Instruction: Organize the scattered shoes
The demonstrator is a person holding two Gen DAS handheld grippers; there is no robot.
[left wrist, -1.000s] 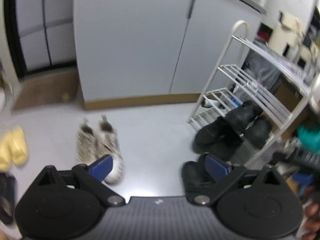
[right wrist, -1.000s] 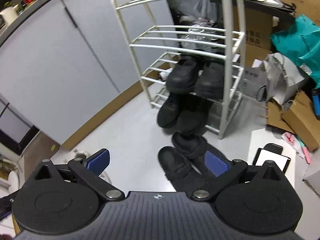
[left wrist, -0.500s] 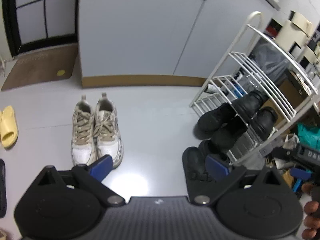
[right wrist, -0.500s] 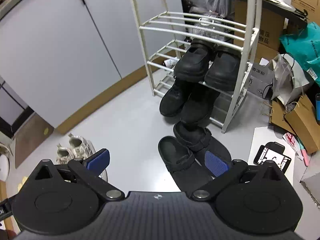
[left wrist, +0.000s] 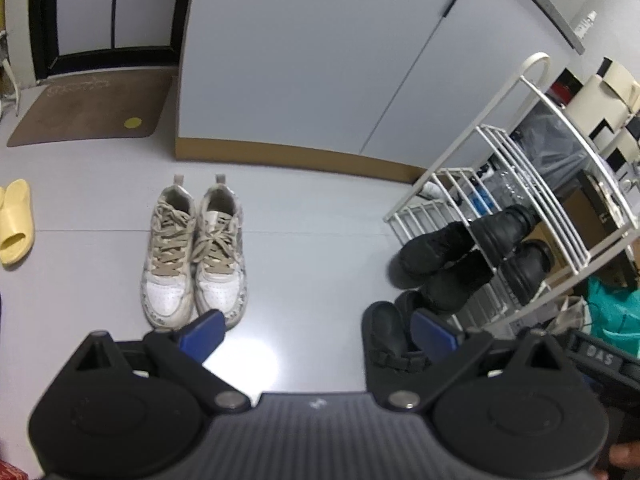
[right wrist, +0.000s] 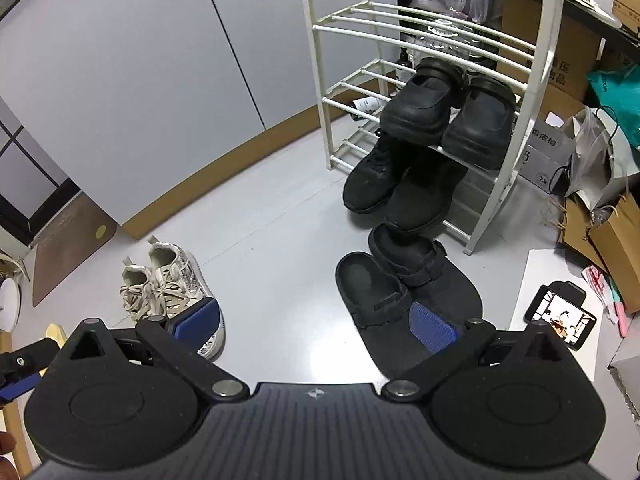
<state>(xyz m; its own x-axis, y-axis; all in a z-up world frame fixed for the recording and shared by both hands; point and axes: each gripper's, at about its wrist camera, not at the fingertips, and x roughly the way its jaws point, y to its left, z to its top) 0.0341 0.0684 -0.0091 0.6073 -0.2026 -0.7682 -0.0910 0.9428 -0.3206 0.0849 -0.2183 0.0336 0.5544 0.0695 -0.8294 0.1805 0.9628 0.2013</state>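
A pair of white and beige sneakers (left wrist: 196,248) (right wrist: 168,284) stands side by side on the grey floor, toes toward me. Black sandals (right wrist: 404,296) (left wrist: 390,336) lie in front of the white wire shoe rack (right wrist: 424,36) (left wrist: 516,152). Two black shoes (right wrist: 448,108) rest on a lower shelf, and black sneakers (right wrist: 396,184) stick out from the bottom tier. My left gripper (left wrist: 318,334) hangs open above the floor between the sneakers and the sandals. My right gripper (right wrist: 316,326) is open too, its right finger over a sandal.
A yellow slipper (left wrist: 14,220) lies at the far left, near a brown doormat (left wrist: 92,108). Grey cabinet doors (left wrist: 320,60) stand behind. Right of the rack are cardboard boxes (right wrist: 556,32), paper bags (right wrist: 616,240), a teal bag (right wrist: 616,92) and a phone (right wrist: 560,316) on white paper.
Both views have pulled back and swung left, so more floor shows. The sneakers have come into the right wrist view. Both grippers stayed open and no shoe moved.
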